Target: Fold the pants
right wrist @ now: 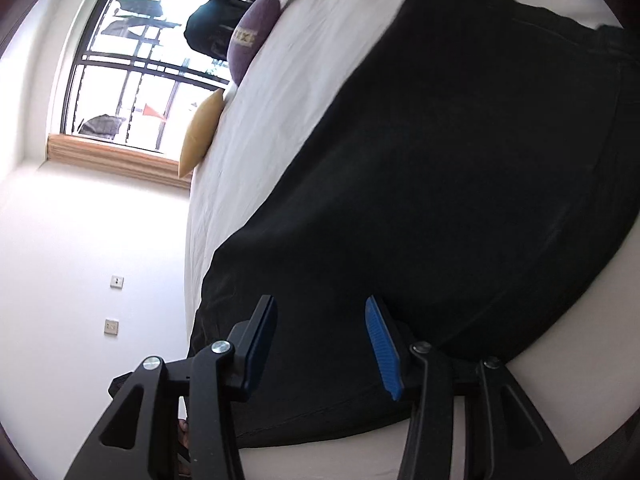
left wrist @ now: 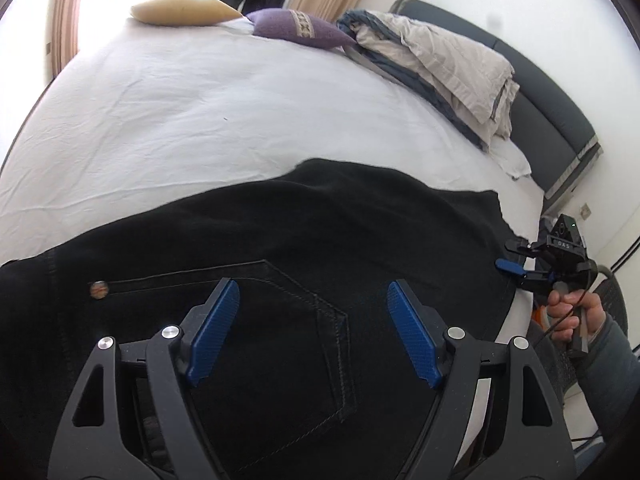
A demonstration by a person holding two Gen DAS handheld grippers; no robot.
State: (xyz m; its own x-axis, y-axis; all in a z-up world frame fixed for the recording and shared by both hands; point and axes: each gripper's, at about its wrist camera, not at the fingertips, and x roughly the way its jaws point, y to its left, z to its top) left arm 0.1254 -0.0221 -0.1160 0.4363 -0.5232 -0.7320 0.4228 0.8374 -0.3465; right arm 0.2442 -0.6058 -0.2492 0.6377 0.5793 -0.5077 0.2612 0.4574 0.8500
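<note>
jaws spread on both: left gripper (left wrist: 313, 300) above the pocket (left wrist: 280, 344) of black pants (left wrist: 320, 232); right gripper (right wrist: 320, 312) over pants' edge, on white bed (left wrist: 180, 120).

Strong daylight from the window (right wrist: 132, 68) blows out its panes and the nearby wall, leaving the black pants (left wrist: 304, 248) nearly detailless (stitching barely reads), while fisheye curvature bends the bed (left wrist: 200, 112) and darkens corners.

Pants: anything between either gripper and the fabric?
Nothing visible. The left gripper hangs open directly over the pants by the back pocket; the right gripper is open at their edge on the bed. Pillows and bedding sit far off.
</note>
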